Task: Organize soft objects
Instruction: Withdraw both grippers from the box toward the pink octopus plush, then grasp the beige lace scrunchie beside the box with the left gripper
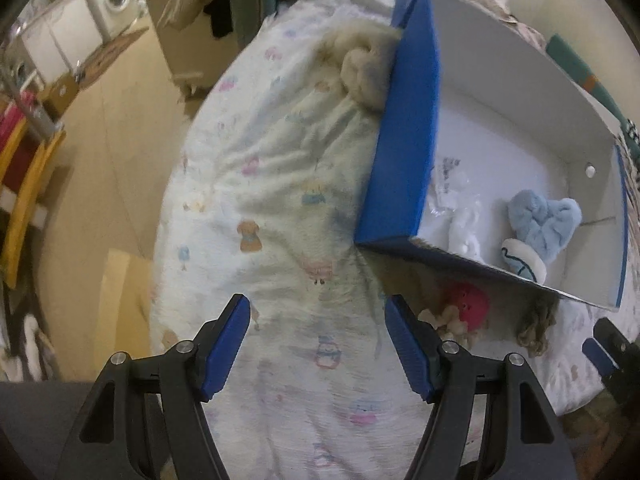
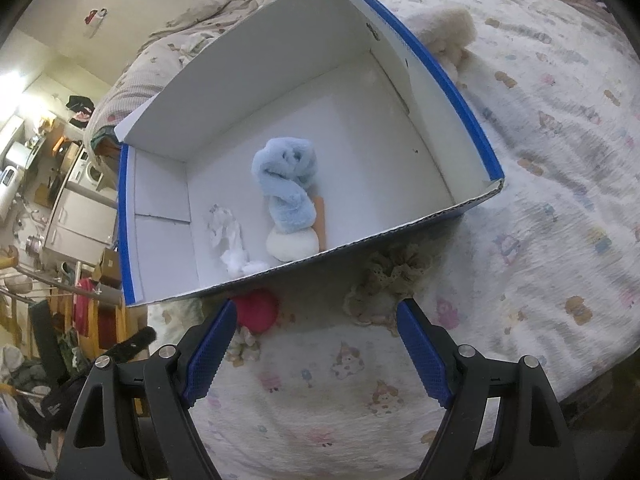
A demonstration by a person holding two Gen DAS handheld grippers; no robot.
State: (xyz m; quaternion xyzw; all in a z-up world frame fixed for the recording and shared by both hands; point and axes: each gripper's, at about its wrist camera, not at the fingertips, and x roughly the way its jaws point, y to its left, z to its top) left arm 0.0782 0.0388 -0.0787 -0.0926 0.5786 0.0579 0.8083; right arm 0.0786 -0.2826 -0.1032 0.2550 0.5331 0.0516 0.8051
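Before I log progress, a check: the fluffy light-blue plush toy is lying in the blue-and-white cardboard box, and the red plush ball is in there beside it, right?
Not quite. The fluffy light-blue plush toy is in the blue-and-white cardboard box, but the red plush ball lies outside on the bedspread, by the box's near wall, as the right wrist view shows.

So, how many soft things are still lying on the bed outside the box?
3, perhaps more hidden. A pink plush and a beige lace scrunchie lie before the box's near wall; a cream fluffy one sits beside its far right wall.
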